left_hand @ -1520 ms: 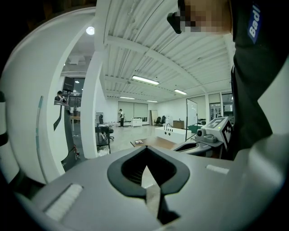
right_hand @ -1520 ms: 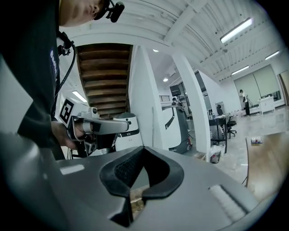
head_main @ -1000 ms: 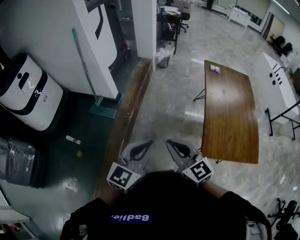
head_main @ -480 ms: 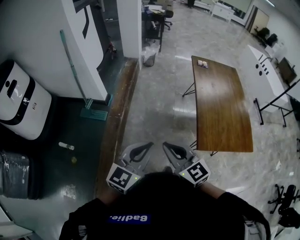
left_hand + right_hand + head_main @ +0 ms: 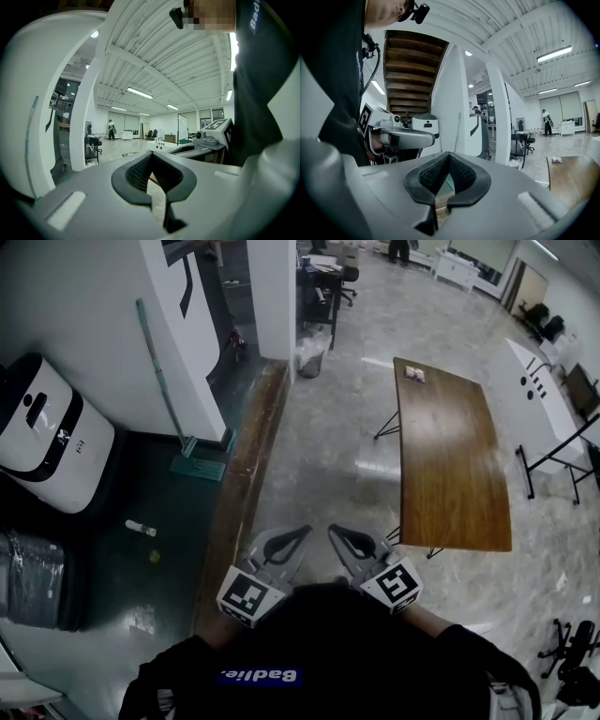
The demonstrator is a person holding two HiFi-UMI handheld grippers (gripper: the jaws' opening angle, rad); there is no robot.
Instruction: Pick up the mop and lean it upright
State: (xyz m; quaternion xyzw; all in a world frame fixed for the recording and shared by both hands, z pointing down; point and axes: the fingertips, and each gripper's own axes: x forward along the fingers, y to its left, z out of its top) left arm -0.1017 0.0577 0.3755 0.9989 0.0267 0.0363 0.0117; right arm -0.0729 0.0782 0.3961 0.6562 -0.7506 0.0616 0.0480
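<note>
Grippers, two, hand-held, both empty. Left gripper (image 5: 298, 533): jaws closed together, pads (image 5: 139, 171) meeting at the tip with nothing between them; marker cube (image 5: 246, 594) at its rear. Right gripper (image 5: 337, 532): jaws likewise closed on nothing, just beside the left one, tips near each other and angled slightly inward. Both sit low in the head view, just ahead of the person's dark top (image 5: 328, 657).

Kerb (image 5: 246, 470): brown strip running away from the grippers, dividing dark green floor on the left from pale glossy floor on the right.

Mop (image 5: 165, 385): well apart from both grippers, beyond the kerb to the left. Pale green handle stands nearly upright, its upper end leaning on the white wall panel (image 5: 94, 324). Flat green head rests on the dark floor at the panel's foot. Neither gripper touches it.

Dark side of the floor:
- small white bottle (image 5: 141, 528), lying on its side
- small yellow object (image 5: 155, 557), near the bottle
- wrapped dark bundle (image 5: 33, 582), at the left edge
- white-and-black machine (image 5: 47, 442), standing by the wall left of the mop

Pale side of the floor:
- wooden table (image 5: 455, 474), long, on thin black legs, right of the grippers, with a small flat item (image 5: 413, 375) at its far end
- bin (image 5: 311, 357), lined with a bag, beside the white pillar
- white table (image 5: 544, 395), at the right edge
</note>
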